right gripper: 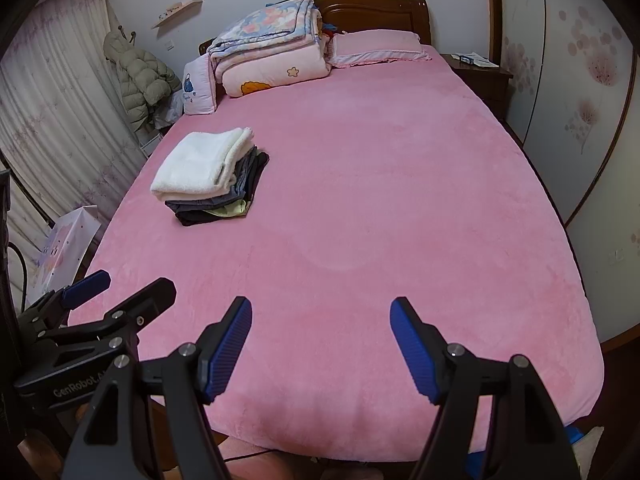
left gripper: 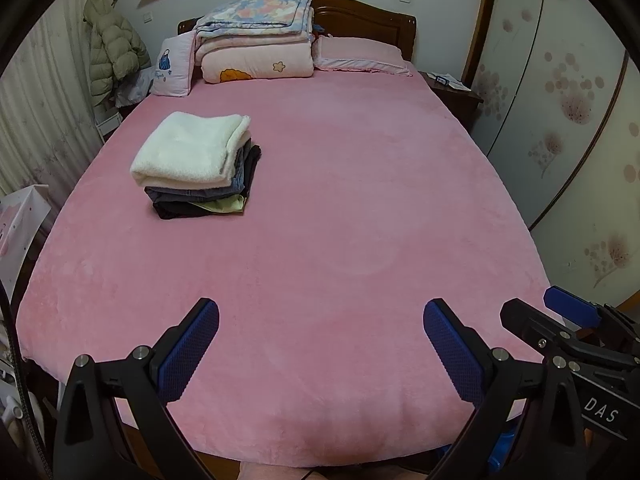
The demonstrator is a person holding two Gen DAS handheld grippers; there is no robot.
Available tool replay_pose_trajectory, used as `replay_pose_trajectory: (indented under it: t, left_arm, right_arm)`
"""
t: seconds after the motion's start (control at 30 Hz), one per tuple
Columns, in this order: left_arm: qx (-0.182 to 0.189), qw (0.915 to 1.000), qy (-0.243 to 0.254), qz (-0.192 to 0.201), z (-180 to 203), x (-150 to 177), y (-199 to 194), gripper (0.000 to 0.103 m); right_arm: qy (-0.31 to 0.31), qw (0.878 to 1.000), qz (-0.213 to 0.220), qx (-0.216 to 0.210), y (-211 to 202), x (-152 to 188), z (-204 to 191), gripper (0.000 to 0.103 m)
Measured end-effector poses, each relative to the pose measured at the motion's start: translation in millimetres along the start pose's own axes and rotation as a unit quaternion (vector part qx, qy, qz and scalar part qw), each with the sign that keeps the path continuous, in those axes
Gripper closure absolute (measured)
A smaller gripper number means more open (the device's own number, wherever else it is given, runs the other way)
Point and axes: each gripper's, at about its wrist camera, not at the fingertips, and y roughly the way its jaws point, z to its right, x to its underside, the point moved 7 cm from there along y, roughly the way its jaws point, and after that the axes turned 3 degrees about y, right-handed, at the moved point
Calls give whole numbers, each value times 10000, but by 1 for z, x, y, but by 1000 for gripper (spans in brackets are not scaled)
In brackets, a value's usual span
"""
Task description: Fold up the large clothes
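Note:
A stack of folded clothes point(left gripper: 200, 168) lies on the left half of the pink bed point(left gripper: 340, 220), with a white fleece piece on top and grey, black and yellow-green pieces under it. It also shows in the right wrist view point(right gripper: 212, 176). My left gripper point(left gripper: 320, 316) is open and empty above the bed's near edge, far from the stack. My right gripper point(right gripper: 320, 312) is open and empty beside it, also over the near edge. The right gripper shows at the right of the left wrist view point(left gripper: 568, 316), and the left gripper at the left of the right wrist view point(right gripper: 120, 284).
Folded quilts point(left gripper: 256, 40) and pillows point(left gripper: 360, 56) lie at the wooden headboard. A nightstand point(left gripper: 452, 88) stands at the far right, wardrobe doors point(left gripper: 568, 112) along the right. A green puffer jacket point(left gripper: 112, 52) hangs at the left by the curtains. A gift bag point(right gripper: 64, 240) stands left of the bed.

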Motion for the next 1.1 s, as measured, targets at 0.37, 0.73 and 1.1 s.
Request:
replay_pose_trajectory:
  t: [0.37, 0.73, 1.1]
  left_arm:
    - [57, 10000, -47, -52, -5, -1, 2, 2]
    - [74, 9999, -80, -106, -6, -1, 7, 2]
    - [32, 9999, -71, -134, -4, 0, 11, 2]
  right_arm:
    - [-3, 10000, 6, 3, 0, 1, 0, 31]
    - [-4, 10000, -4, 43, 1, 2, 2, 31]
    - [-9, 10000, -17, 57, 3, 0, 4, 31]
